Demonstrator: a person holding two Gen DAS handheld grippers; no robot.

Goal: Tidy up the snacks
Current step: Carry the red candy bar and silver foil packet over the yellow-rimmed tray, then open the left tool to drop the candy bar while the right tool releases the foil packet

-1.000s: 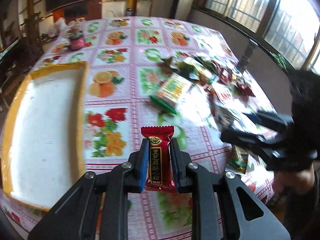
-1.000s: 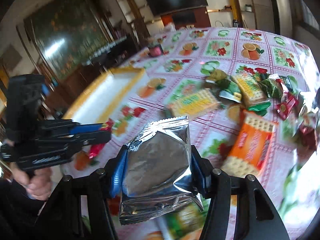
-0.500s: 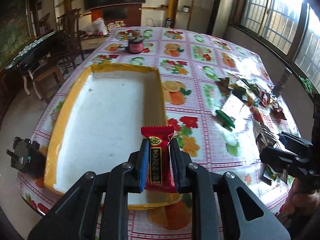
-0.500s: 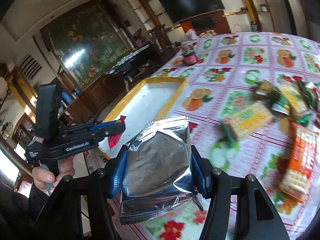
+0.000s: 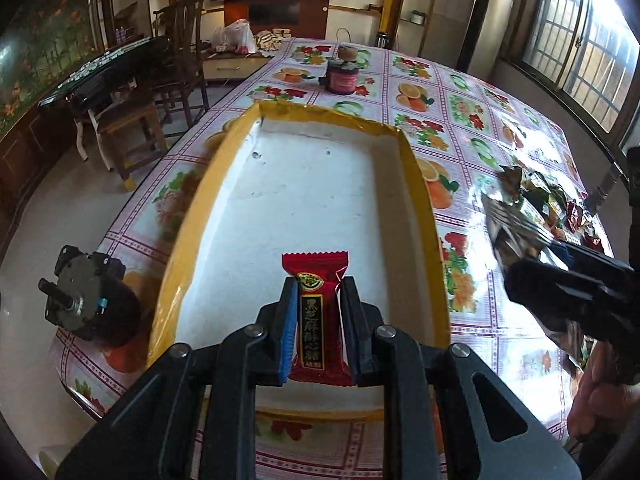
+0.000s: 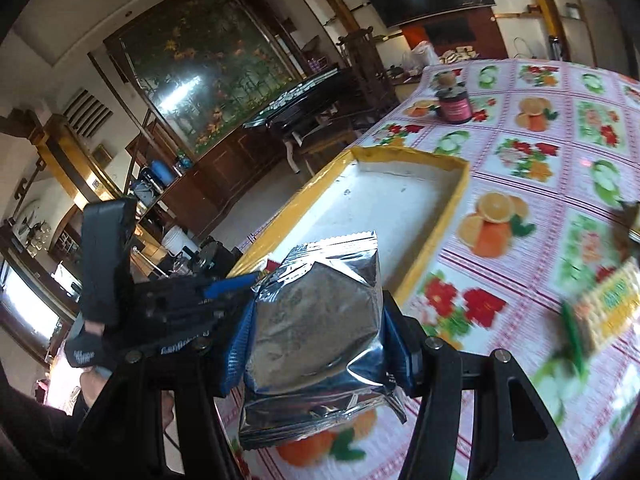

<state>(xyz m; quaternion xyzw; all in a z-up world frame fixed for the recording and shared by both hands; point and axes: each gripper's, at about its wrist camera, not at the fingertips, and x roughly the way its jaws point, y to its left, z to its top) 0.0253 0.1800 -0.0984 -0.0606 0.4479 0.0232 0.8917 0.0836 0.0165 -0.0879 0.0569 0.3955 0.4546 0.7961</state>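
at the far left of the left wrist view, a small black motor-like device [image 5: 86, 300] is seen on the fruit-print tablecloth [image 5: 472, 120], just beside the tray's left wall. the yellow-rimmed tray [image 5: 424, 216] with a white floor is seen lying on the cloth near the table's near left edge. the left gripper [image 5: 318, 328] is closed on a red candy packet [image 5: 318, 316], which is held upright between the blue pads [image 5: 289, 330] over the near end of the tray floor; whether the packet touches the floor cannot be told. beyond the tray's far wall, a dark jar [image 5: 341, 76] is noted standing on the cloth. to the right of the tray, the right gripper [image 6: 316, 336] is observed closed on a silver foil pouch [image 6: 316, 332], gripped on both sides and held above the cloth just outside the tray's near right corner. in the right wrist view the left gripper is seen to the left of the pouch, with a strip of red wrapper visible past the pouch's top left edge. at the far right, a heap of loose snacks [image 5: 548, 208] is noted on the cloth, well apart from the tray. a yellow-green biscuit pack [image 6: 608, 308] is seen blurred on the cloth at the right edge of the right wrist view.
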